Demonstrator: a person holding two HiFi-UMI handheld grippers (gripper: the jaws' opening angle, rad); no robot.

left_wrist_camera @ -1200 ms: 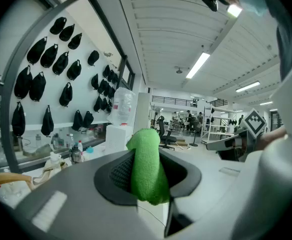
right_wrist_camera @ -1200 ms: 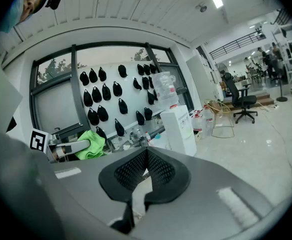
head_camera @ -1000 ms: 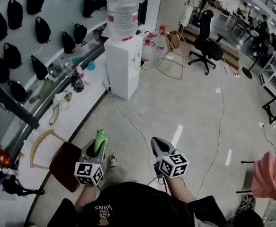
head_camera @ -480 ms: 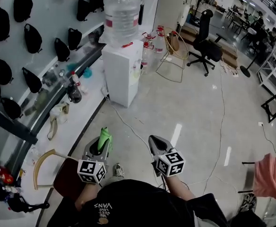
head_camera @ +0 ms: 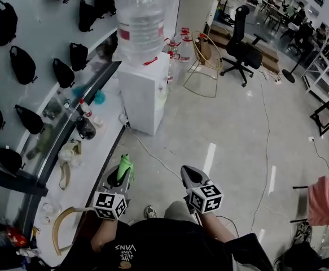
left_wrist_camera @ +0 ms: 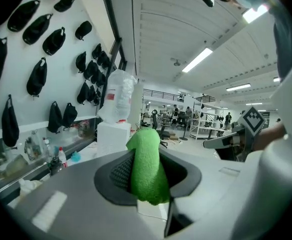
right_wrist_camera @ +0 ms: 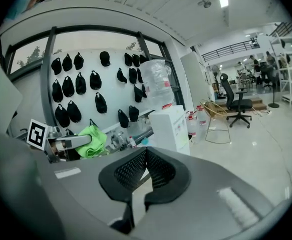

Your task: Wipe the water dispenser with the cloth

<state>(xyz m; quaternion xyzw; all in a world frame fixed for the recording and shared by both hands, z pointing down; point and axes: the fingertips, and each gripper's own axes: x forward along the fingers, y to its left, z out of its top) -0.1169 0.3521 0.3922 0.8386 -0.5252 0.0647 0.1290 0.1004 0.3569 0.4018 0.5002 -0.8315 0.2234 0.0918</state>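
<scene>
Left gripper (head_camera: pixel 122 169) clamps a fuzzy bright green cloth (left_wrist_camera: pixel 147 166), largely hidden between its fingers from overhead; right gripper (right_wrist_camera: pixel 144 165) is closed on nothing; the white bottle-topped water dispenser (head_camera: pixel 144 92) stands well beyond both.

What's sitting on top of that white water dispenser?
A big clear water bottle with a red band stands on the water dispenser. Its neck is hidden by its own body.

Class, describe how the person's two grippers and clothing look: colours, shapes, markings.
The left gripper and right gripper look alike: grey tapering bodies, black mesh-textured pads inside the jaws, and a white cube with black square markers at the rear. The person wears a black top with white lettering.
</scene>
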